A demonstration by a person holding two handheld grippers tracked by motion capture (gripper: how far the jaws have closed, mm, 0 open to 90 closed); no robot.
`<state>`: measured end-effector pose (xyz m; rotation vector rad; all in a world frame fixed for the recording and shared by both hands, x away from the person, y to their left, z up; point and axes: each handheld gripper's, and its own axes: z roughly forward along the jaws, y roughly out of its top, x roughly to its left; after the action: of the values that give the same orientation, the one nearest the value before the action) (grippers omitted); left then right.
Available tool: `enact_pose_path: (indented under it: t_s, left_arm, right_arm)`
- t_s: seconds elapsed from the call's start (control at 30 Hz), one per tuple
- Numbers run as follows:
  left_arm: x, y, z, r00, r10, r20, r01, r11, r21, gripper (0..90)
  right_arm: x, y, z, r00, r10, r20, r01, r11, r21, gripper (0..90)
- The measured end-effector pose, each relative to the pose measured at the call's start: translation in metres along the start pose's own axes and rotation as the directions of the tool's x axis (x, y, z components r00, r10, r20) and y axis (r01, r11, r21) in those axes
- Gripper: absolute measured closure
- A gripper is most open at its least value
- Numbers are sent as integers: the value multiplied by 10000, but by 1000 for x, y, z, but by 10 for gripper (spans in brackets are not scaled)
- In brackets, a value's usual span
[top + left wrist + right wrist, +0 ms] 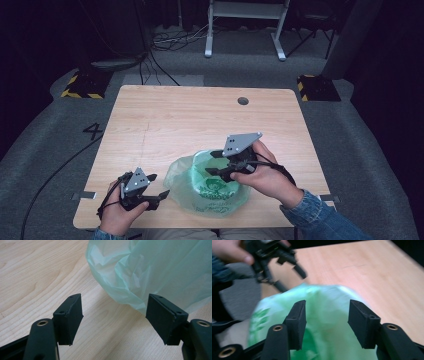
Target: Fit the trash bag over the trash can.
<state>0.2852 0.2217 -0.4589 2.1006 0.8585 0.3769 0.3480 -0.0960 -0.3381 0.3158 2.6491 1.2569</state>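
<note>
A crumpled green plastic bag [207, 187] with a printed logo lies on the wooden table [175, 125] near its front edge. My left gripper [159, 186] sits just left of the bag, open, its jaws wide apart with bare table between them and the bag's edge [130, 277] just ahead of them. My right gripper [214, 163] hovers over the bag's top right, open, with nothing between its jaws. In the right gripper view [326, 322] the bag [322, 315] lies below the jaws and the left gripper [287, 260] shows farther off.
A round cable hole [243, 101] sits near the table's far edge. Grey carpet surrounds the table, with cables [170, 42] and a white frame's feet [245, 30] beyond it. The table's far half is bare wood.
</note>
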Motion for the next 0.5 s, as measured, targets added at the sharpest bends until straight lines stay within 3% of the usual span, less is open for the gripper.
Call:
enact_pose_path:
  t_s: [0.3, 0.5]
  left_arm:
    - [1, 0, 0, 10000, 68, -37, -68, 10000, -20, 294]
    - [2, -1, 0, 10000, 78, -40, -78, 10000, -2, 294]
  right_arm:
    - [-18, 4, 18, 9939, -142, 1097, 85, 9986, 522, 406]
    - [-24, 6, 34, 9893, -170, 1448, 4, 9935, 1137, 406]
